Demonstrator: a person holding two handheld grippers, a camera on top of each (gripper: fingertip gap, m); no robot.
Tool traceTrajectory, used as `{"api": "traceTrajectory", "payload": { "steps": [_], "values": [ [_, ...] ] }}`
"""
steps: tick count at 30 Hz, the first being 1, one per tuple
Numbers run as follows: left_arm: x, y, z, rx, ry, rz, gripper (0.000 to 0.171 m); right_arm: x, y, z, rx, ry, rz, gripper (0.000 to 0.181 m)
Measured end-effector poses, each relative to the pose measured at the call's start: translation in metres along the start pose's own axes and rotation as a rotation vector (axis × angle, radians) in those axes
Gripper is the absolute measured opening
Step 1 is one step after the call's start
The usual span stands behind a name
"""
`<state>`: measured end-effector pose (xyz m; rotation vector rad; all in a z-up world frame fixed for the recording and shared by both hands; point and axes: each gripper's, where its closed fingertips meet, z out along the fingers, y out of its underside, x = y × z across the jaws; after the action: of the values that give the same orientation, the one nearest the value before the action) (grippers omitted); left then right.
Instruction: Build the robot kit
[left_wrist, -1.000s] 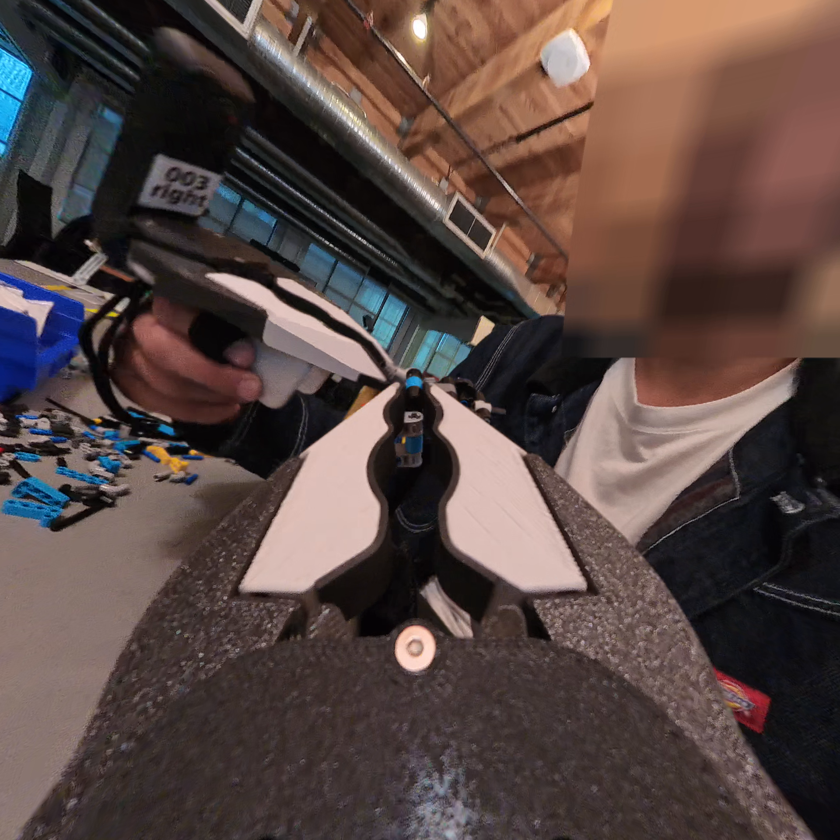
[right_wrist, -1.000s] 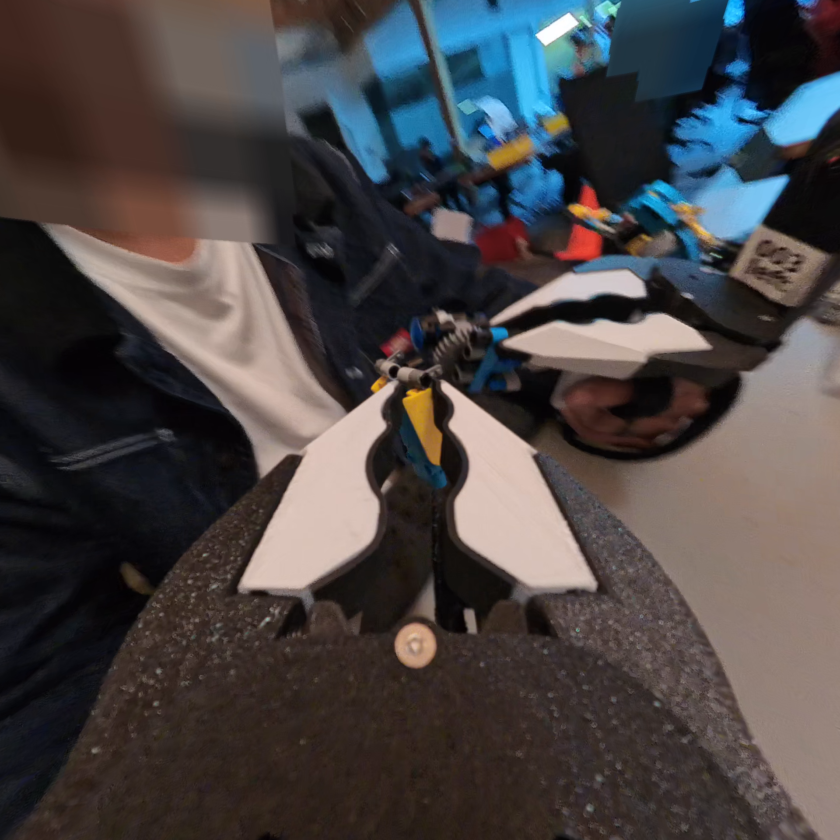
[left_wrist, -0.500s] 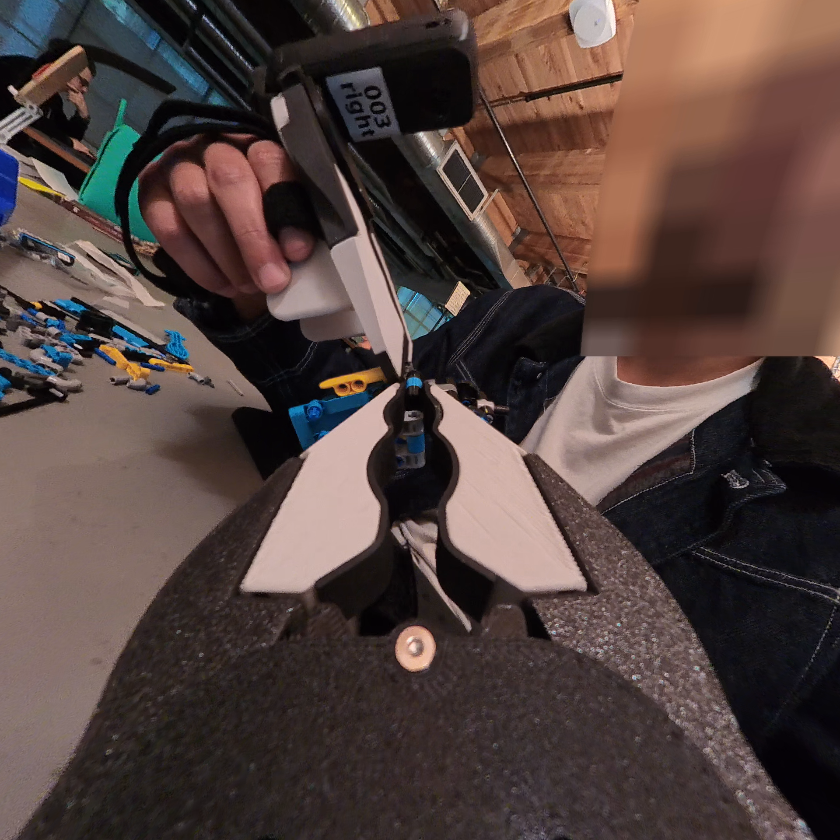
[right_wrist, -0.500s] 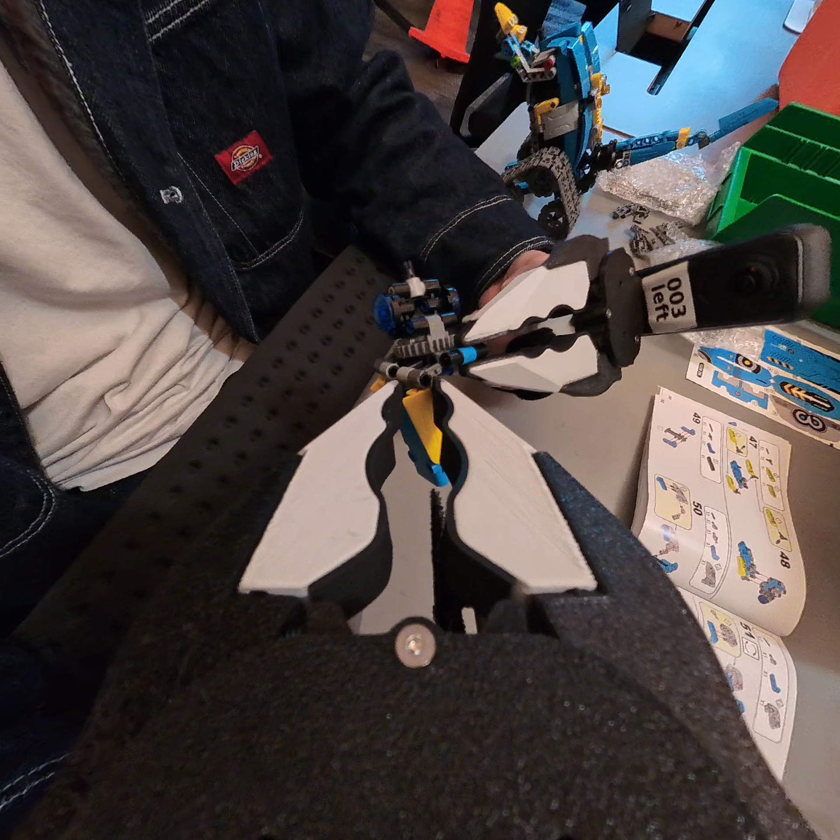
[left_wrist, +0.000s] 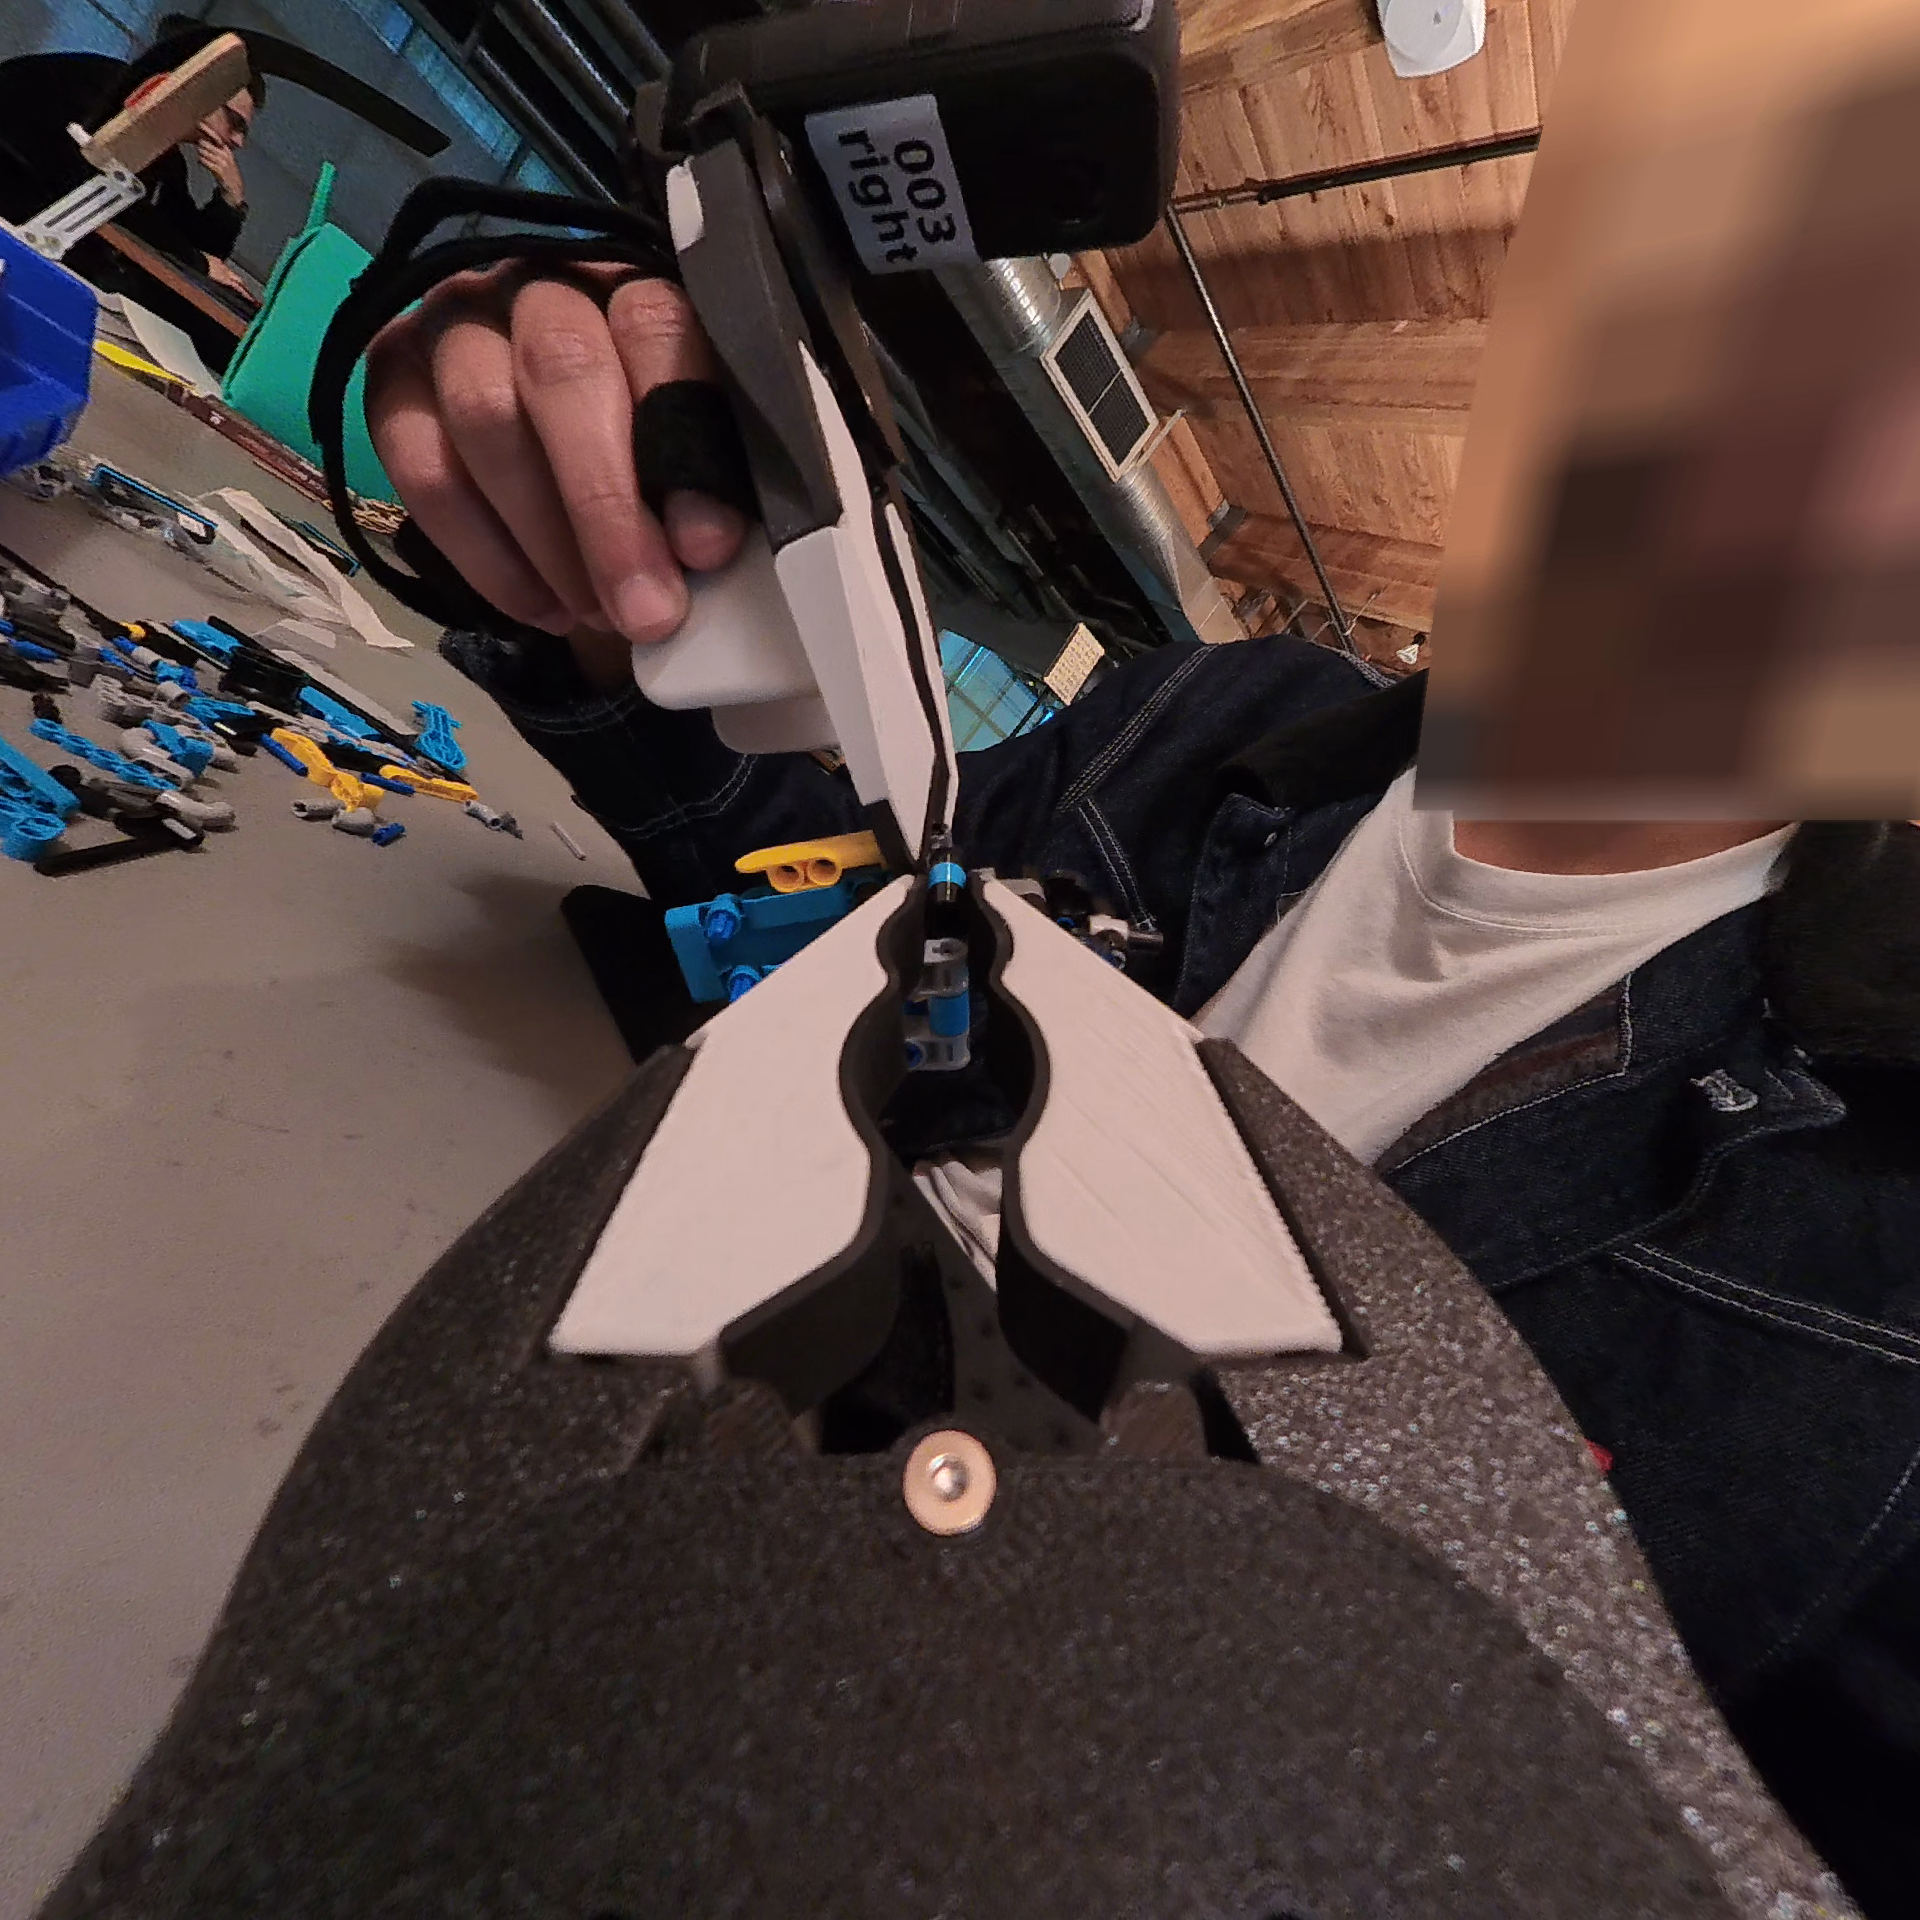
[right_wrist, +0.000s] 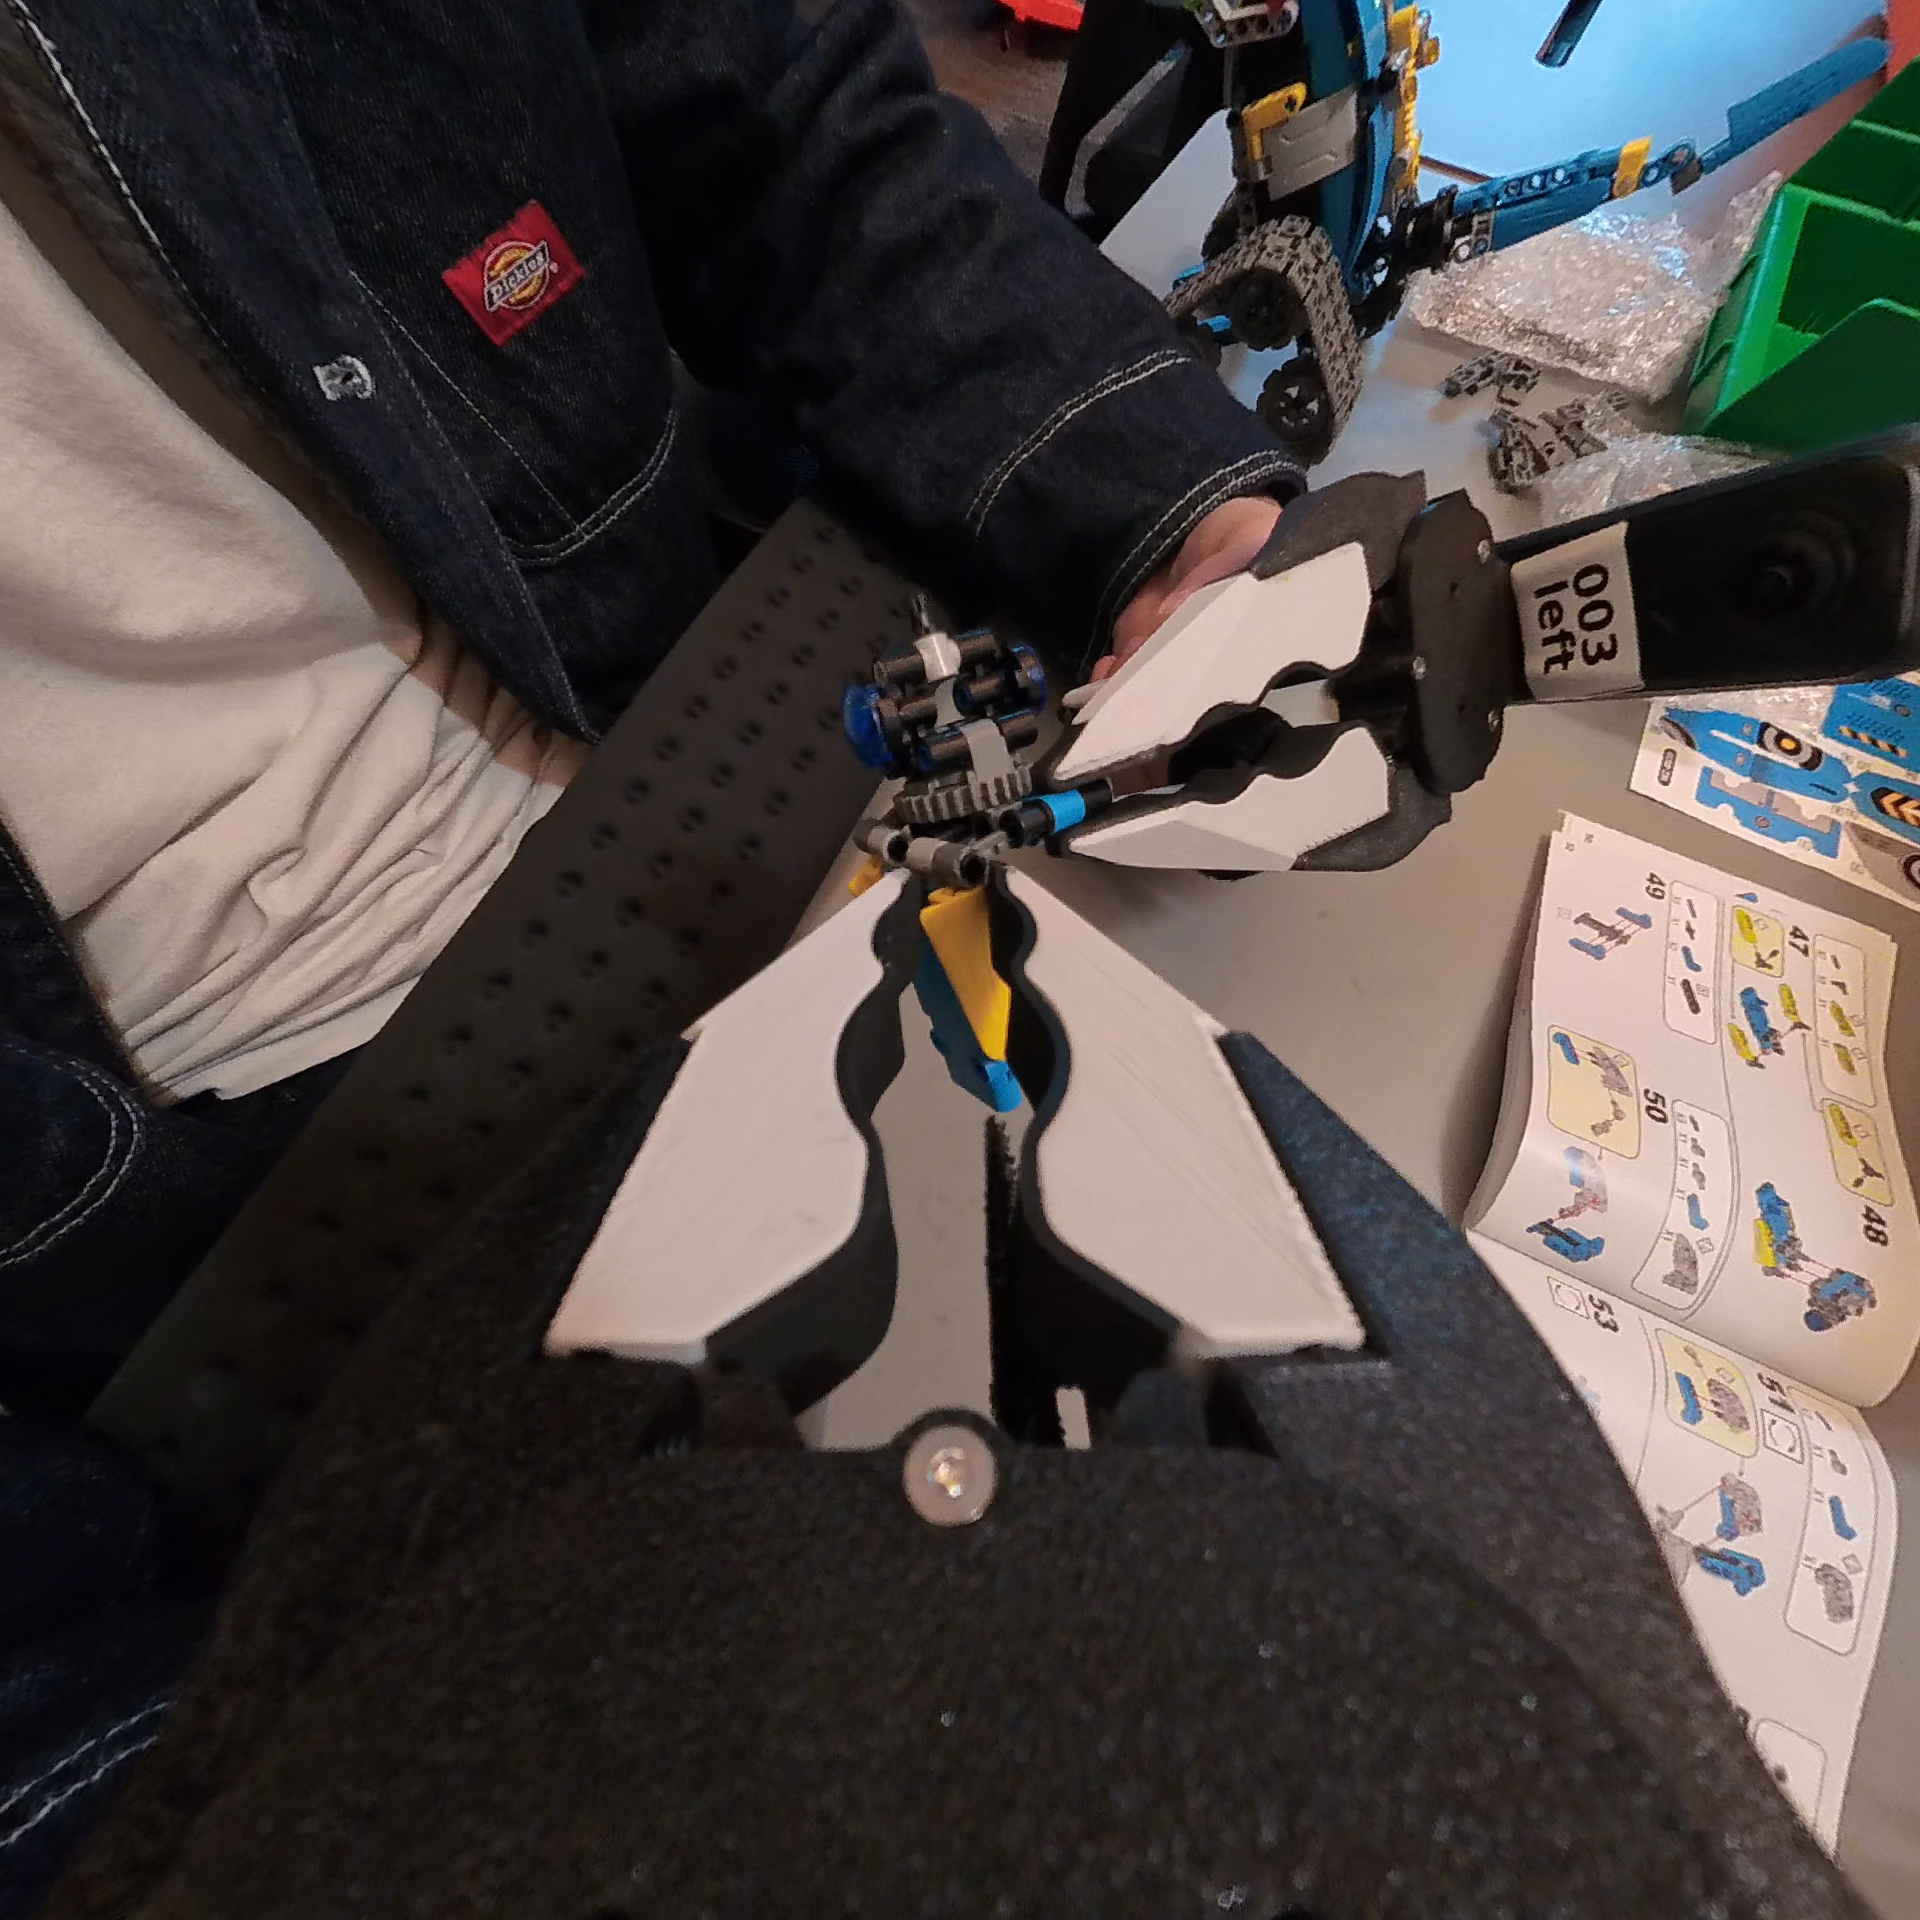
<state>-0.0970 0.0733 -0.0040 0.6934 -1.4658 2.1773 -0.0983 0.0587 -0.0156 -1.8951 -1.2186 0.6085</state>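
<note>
A small brick assembly (right_wrist: 940, 727) with a grey gear, black pins and blue ends is held in the air between both grippers. My left gripper (left_wrist: 945, 891) is shut on its black axle with a blue tip (left_wrist: 945, 875). In the right wrist view the left gripper (right_wrist: 1065, 800) comes in from the right. My right gripper (right_wrist: 951, 885) is shut on the assembly's yellow and blue piece (right_wrist: 966, 987). In the left wrist view the right gripper (left_wrist: 935, 823) points down from above, with the yellow piece (left_wrist: 805, 862) and blue beam (left_wrist: 748, 925) beside it.
A person in a denim jacket (right_wrist: 644, 343) sits close behind. A black perforated board (right_wrist: 582, 935) lies at the table edge. An open instruction booklet (right_wrist: 1714, 1143), a built blue model (right_wrist: 1309, 208) and a green bin (right_wrist: 1818, 312) are on the right. Loose bricks (left_wrist: 156, 727) lie on the left. Both grippers' tips are close together, under 4 cm apart. The left tips stand about 35 cm off the built blue model (right_wrist: 1309, 208).
Both grippers turned while holding the assembly. The right gripper swung from level on the left to pointing down from above. The right wrist view now looks down at the table.
</note>
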Motion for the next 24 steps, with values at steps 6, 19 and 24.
{"api": "traceTrajectory", "payload": {
  "steps": [6, 19, 24],
  "values": [
    [-0.004, 0.002, -0.002, -0.016, -0.037, 0.006, 0.006, 0.002, 0.005, 0.001, -0.032, 0.02, -0.004, 0.012],
    [-0.012, 0.006, -0.006, -0.023, -0.053, -0.068, 0.006, 0.006, 0.012, 0.005, -0.09, 0.046, -0.024, 0.012],
    [-0.016, 0.007, -0.006, -0.017, -0.071, -0.065, 0.006, 0.007, 0.016, 0.005, -0.075, 0.021, 0.007, 0.012]
  ]
}}
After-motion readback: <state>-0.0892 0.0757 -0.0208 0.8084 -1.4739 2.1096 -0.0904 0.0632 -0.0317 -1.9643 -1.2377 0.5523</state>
